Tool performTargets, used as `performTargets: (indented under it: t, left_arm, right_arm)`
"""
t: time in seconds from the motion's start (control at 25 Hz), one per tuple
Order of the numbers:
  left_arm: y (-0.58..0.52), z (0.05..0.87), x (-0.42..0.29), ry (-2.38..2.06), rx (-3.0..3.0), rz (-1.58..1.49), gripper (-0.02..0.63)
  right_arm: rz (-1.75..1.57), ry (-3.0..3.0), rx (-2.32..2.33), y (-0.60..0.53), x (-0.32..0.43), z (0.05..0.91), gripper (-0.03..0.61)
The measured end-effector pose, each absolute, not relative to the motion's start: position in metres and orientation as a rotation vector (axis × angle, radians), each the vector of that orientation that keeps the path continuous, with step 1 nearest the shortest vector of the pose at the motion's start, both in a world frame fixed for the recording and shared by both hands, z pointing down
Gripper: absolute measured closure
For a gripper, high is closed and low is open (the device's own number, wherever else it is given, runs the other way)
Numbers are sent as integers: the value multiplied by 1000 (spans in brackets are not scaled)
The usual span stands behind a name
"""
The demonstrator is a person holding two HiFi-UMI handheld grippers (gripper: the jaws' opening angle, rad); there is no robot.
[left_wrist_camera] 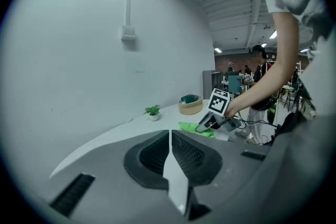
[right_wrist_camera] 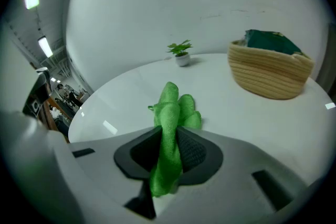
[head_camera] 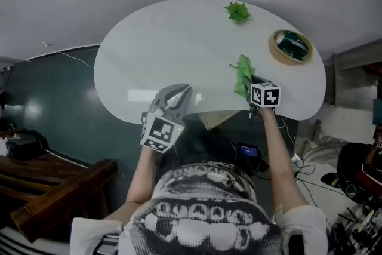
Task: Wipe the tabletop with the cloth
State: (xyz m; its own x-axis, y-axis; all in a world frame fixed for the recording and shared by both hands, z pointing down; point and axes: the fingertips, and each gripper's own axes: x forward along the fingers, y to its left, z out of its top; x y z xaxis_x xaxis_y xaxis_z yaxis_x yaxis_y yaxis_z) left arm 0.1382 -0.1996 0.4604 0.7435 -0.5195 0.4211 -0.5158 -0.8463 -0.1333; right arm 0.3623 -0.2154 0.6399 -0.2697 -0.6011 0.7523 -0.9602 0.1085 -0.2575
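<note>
A green cloth [head_camera: 243, 74] [right_wrist_camera: 172, 122] [left_wrist_camera: 195, 128] is bunched between the jaws of my right gripper [head_camera: 247, 88] [right_wrist_camera: 169, 149], which is shut on it; its free end rests on the white oval tabletop [head_camera: 179, 51] near the right front edge. My left gripper [head_camera: 176, 97] [left_wrist_camera: 170, 155] is shut with nothing in it, held over the table's front edge at the left of the right one. The left gripper view shows the right gripper [left_wrist_camera: 206, 124] and the cloth ahead on the table.
A woven basket [head_camera: 290, 47] [right_wrist_camera: 270, 68] [left_wrist_camera: 190, 104] with dark green contents stands at the table's right. A small potted plant [head_camera: 238, 11] [right_wrist_camera: 181, 52] [left_wrist_camera: 153, 112] stands at the far edge near the wall. Cables and gear lie on the floor at right.
</note>
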Motion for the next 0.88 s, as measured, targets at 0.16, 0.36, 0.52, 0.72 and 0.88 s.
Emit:
performTargets:
  t: [0.16, 0.36, 0.52, 0.72, 0.88]
  left_arm:
    - [-180, 461, 166, 840, -2933, -695, 600]
    - [-161, 458, 195, 786, -2911, -698, 600]
    - [-152, 459, 214, 759, -2903, -710, 600]
    - [-138, 460, 212, 775, -2895, -724, 600]
    - [-134, 459, 202, 811, -2891, -746, 599]
  right_arm:
    - [1009, -1853, 1612, -185, 430, 635, 500]
    - [1038, -1728, 1763, -142, 514, 636, 500]
    - [1042, -1665, 1834, -120, 566, 638, 500]
    - [1007, -1596, 1869, -97, 607, 637, 500]
    - [1016, -1552, 1902, -89, 627, 635, 500]
